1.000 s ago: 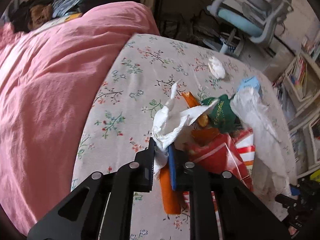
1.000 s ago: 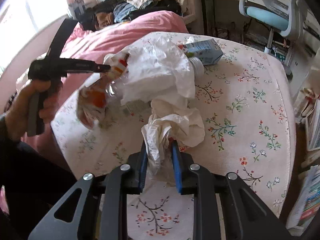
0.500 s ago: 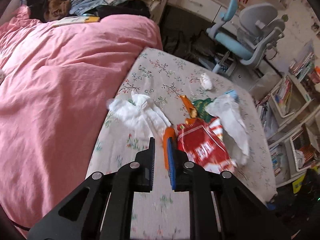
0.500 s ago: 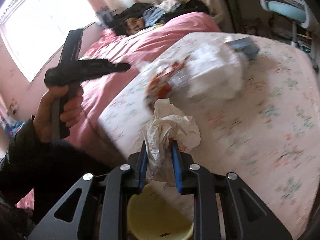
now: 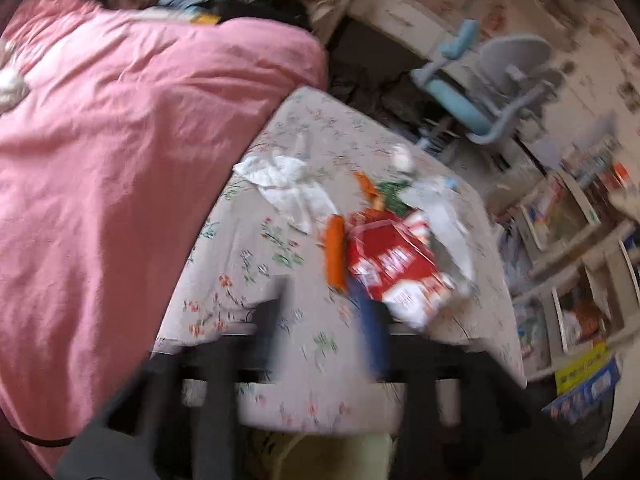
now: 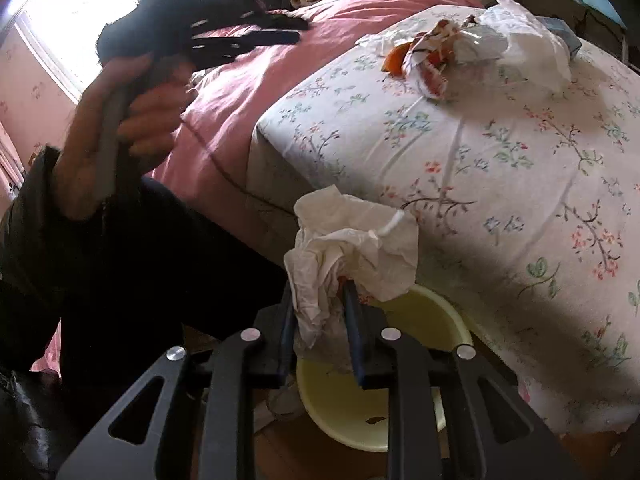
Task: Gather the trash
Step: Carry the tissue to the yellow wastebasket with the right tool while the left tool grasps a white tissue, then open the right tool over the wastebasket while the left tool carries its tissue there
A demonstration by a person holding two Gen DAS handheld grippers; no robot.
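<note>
Your right hand-held gripper (image 6: 320, 328), clenched on the crumpled tissue (image 6: 352, 248), hangs directly over the yellow bin (image 6: 404, 408); the left (image 5: 324, 320) gapes empty.

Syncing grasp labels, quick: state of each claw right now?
Left claw: open, jaws just opened, nothing between them.
Right claw: closed on the crumpled tissue, above the yellow bin.

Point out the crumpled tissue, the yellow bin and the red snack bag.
crumpled tissue (image 6: 352, 248): right wrist view, its bunched middle.
yellow bin (image 6: 344, 408): right wrist view, inner wall.
red snack bag (image 5: 392, 264): left wrist view, printed front.
</note>
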